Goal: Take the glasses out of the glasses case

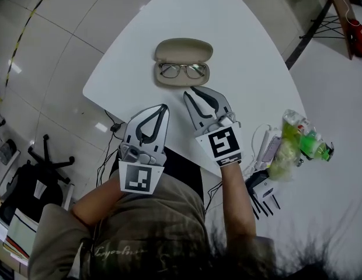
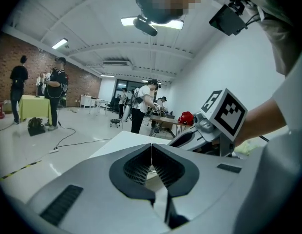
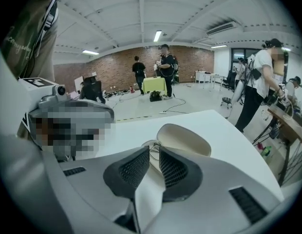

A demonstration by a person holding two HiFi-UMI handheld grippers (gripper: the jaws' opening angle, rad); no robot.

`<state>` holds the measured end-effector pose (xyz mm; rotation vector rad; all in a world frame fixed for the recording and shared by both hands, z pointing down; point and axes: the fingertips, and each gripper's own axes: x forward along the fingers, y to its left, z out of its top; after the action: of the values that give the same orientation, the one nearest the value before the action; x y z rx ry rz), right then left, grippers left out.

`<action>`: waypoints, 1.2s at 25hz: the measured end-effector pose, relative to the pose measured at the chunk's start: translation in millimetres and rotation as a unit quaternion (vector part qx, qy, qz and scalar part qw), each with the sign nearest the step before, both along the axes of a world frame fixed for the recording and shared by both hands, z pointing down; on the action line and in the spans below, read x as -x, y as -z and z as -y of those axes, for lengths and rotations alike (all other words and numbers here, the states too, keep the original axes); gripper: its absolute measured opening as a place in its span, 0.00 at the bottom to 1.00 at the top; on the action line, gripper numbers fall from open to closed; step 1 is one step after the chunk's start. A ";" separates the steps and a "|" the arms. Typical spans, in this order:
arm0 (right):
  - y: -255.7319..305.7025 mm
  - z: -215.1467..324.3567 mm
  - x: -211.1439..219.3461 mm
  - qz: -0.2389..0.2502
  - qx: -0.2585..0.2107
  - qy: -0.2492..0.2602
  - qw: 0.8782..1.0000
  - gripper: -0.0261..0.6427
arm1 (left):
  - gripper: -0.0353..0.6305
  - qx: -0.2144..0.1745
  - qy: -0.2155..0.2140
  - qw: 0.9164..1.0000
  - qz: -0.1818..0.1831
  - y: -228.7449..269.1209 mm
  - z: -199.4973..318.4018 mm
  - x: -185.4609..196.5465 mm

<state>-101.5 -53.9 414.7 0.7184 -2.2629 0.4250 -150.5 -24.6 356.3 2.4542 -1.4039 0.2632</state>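
A beige glasses case (image 1: 183,51) lies open on the white table (image 1: 245,69), lid hinged back. Dark-framed glasses (image 1: 182,70) rest folded in its lower half. My right gripper (image 1: 190,91) hovers just short of the case's near edge, jaws a narrow gap apart and empty; in the right gripper view (image 3: 154,155) the case lid (image 3: 186,139) shows straight ahead and a bit of the glasses frame shows through the gap. My left gripper (image 1: 164,107) is further back and to the left, over the table's near edge, jaws shut on nothing (image 2: 151,147).
Green bottles (image 1: 303,137) and a white power strip (image 1: 267,146) crowd the table's right side near my right arm. An office chair (image 1: 44,162) stands on the floor at the left. Several people stand in the room behind the table.
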 end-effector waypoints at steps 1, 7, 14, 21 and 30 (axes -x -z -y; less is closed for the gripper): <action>-2.4 1.7 -1.2 -0.006 -0.002 0.009 1.000 0.11 | 0.07 -0.003 -0.004 1.000 0.000 -1.4 -0.4 -5.2; -26.5 6.5 -1.2 -0.063 -0.001 0.089 0.994 0.11 | 0.07 -0.014 -0.005 1.000 -0.008 -23.9 -29.3 -17.6; -46.6 21.6 2.2 -0.130 -0.034 0.171 0.976 0.11 | 0.07 -0.011 0.009 1.000 0.013 -11.9 -12.0 0.9; -67.8 33.4 -0.5 -0.182 -0.036 0.232 0.955 0.11 | 0.07 0.003 0.022 1.000 0.009 -19.7 -8.2 4.5; -87.4 42.6 7.4 -0.199 -0.019 0.278 0.940 0.11 | 0.07 0.011 0.044 0.999 0.003 -25.2 6.4 11.2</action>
<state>-108.9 -96.5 502.1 0.1351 -1.9726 -0.0395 -161.7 -31.0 381.5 2.3692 -1.4980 0.2637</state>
